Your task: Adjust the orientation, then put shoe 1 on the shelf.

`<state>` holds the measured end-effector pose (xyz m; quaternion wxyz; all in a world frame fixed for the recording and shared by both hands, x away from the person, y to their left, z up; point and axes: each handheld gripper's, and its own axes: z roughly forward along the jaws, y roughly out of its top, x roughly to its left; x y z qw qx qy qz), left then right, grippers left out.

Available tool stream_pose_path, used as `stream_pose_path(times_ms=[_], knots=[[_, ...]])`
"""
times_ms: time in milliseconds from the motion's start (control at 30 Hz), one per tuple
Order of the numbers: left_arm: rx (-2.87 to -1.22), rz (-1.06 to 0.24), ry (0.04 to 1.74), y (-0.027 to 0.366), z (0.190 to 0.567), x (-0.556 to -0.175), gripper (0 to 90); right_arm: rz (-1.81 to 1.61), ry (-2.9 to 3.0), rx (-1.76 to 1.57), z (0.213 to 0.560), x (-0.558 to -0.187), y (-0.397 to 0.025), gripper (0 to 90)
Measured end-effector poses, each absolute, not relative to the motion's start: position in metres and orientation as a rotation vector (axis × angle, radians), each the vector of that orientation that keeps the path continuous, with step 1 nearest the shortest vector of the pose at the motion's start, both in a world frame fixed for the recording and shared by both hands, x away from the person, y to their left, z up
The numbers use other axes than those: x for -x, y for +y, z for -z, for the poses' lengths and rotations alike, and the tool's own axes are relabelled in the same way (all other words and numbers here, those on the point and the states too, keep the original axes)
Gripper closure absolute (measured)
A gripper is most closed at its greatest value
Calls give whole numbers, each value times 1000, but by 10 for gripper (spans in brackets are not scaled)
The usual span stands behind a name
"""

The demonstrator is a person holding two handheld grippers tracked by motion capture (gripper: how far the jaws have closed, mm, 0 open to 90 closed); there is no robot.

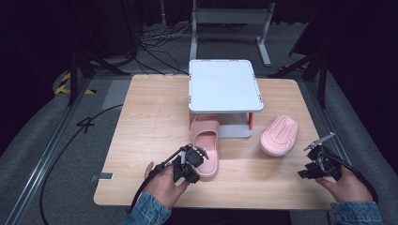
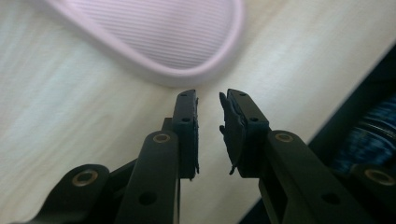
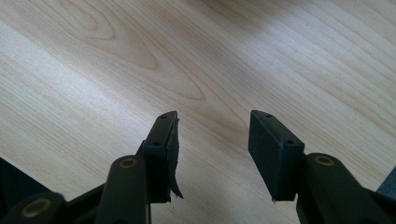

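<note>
A pink slipper [image 1: 205, 146] lies sole down on the wooden table [image 1: 145, 117], its toe tucked under a white two-level rack [image 1: 223, 84]. A second pink slipper [image 1: 279, 135] lies sole up to the right of the rack. My left gripper [image 1: 192, 165] sits by the first slipper's heel. In the left gripper view its jaws [image 2: 208, 98] stand a narrow gap apart with nothing between them, just short of the ribbed heel [image 2: 159, 32]. My right gripper [image 1: 304, 172] hovers near the table's front right, open [image 3: 215, 119] over bare wood.
The table's front edge runs close to both hands. Beyond the table, cables [image 1: 159, 40] lie on the dark floor, a metal frame [image 1: 230, 18] stands behind the rack, and tripod legs [image 1: 82, 70] stand at the left.
</note>
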<state>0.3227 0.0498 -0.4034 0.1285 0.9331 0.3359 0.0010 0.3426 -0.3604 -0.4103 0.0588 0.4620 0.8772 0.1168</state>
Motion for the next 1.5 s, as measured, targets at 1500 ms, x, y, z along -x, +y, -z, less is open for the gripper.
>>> stream_pose_path(times_ms=[1500], knots=[[-2613,-72,1052,15,422,-391,742,-338,2665,-1387,410,-339,-355,526]])
